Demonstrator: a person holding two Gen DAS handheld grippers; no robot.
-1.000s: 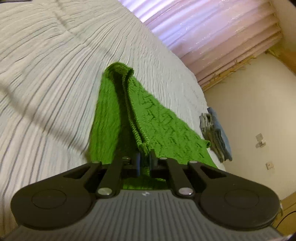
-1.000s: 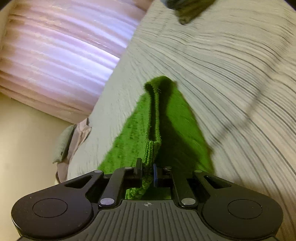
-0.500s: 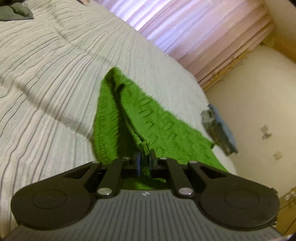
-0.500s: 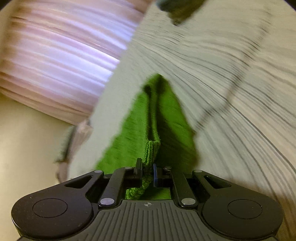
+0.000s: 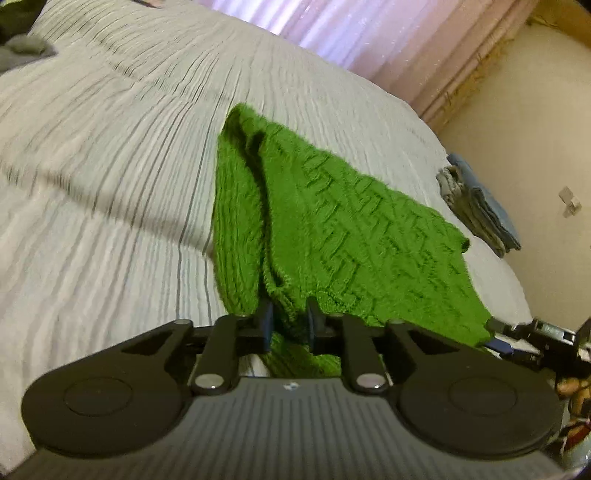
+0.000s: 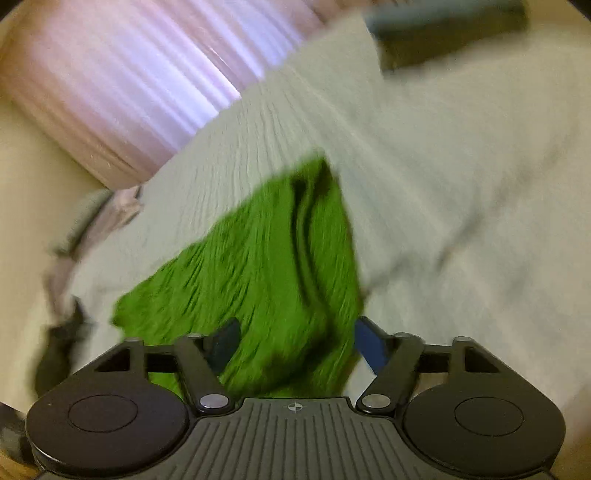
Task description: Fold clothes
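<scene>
**Green knit between both pairs of jaws as they part**

One green knitted garment lies folded on the bed, a long fold running from its far tip down toward the near edge. In the left wrist view the left gripper has its jaws a narrow gap apart and opening; the ribbed near edge of the knit sits in that gap, bunched between the two fingers, and whether the pads still press on it cannot be told. The rest of the garment spreads away to the right, flat on the striped bedcover.

In the right wrist view, which is blurred, the right gripper has its jaws spread wide and opening. The near edge of the garment lies between the fingers, close by the left finger and clear of the right one, so nothing is gripped there.

Count: one green garment, two grippers, one bed. One small stack of folded clothes, grey and blue, sits at the far right edge of the bed in the left wrist view. One dark cloth lies at the upper left corner. A pink curtain hangs behind the bed.
</scene>
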